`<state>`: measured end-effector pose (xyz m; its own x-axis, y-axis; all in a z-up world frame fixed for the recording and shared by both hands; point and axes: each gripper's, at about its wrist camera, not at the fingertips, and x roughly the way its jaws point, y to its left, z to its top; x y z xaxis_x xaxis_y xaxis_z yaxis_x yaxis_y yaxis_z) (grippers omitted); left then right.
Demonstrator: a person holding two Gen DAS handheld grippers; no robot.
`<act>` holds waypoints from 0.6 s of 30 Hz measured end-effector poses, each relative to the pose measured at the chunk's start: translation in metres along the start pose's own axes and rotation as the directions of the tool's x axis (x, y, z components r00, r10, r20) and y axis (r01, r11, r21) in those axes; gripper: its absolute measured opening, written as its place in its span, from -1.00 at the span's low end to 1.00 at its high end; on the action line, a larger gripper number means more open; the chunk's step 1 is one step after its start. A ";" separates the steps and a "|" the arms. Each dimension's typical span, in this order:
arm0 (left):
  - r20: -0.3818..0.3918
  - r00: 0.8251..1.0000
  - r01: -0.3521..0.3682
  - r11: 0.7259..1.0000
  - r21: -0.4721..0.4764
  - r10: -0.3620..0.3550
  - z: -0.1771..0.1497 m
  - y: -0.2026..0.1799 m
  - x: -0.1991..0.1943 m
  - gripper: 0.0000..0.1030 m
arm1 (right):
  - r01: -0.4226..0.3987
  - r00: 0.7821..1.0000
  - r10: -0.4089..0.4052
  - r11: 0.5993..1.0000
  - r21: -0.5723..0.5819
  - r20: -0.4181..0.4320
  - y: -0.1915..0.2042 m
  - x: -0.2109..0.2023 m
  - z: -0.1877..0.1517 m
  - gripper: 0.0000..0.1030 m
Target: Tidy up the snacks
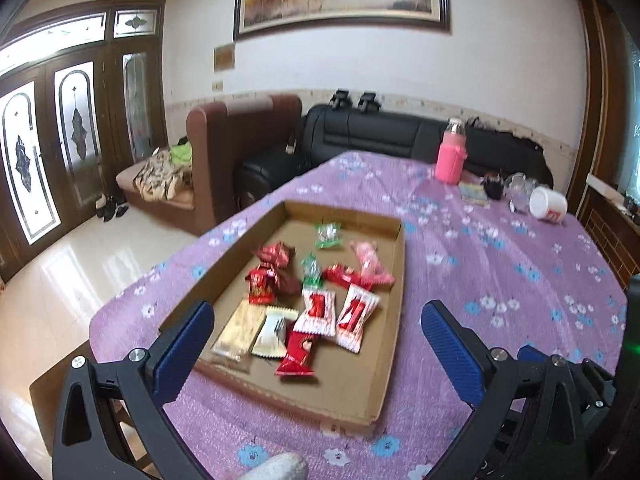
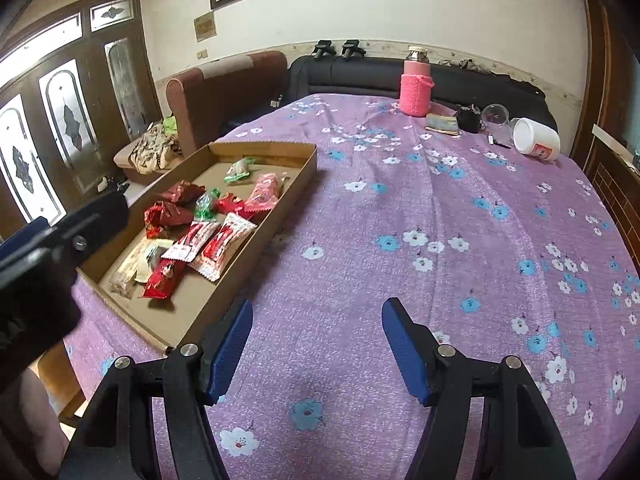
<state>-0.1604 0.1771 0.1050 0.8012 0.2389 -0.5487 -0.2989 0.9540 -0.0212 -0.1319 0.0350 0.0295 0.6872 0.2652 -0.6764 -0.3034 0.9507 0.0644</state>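
Observation:
A shallow cardboard tray [image 1: 394, 288] lies on the purple flowered tablecloth [image 1: 500, 264] and holds several wrapped snacks: red packets [image 1: 298, 354], red-and-white packets [image 1: 356, 316], a beige bar [image 1: 236, 330], green candies [image 1: 327, 235] and a pink packet [image 1: 366, 258]. My left gripper [image 1: 318, 322] is open and empty, above the tray's near end. In the right wrist view the tray [image 2: 298, 184] sits at the left with the snacks [image 2: 216, 246] inside. My right gripper [image 2: 316, 320] is open and empty over bare cloth to the tray's right. The left gripper's body [image 2: 60, 248] shows at the far left.
At the table's far end stand a pink bottle [image 2: 416, 90], a tipped white tub [image 2: 536, 140], a glass jar [image 2: 495, 114], a small black item [image 2: 469, 118] and a flat packet [image 2: 442, 124]. Sofas [image 1: 360, 136] stand behind the table. The table's left edge drops to the floor.

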 end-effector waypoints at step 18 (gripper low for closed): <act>-0.073 0.997 0.008 0.999 -0.031 -0.010 -0.004 0.017 0.015 1.00 | -0.001 0.999 -0.001 0.999 -0.046 -0.033 0.024 0.010 -0.004 0.39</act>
<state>-0.1558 0.1957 0.0929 0.7643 0.2152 -0.6080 -0.3084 0.9499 -0.0515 -0.1349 0.0598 0.0209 0.6654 0.2593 -0.7001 -0.3343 0.9420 0.0312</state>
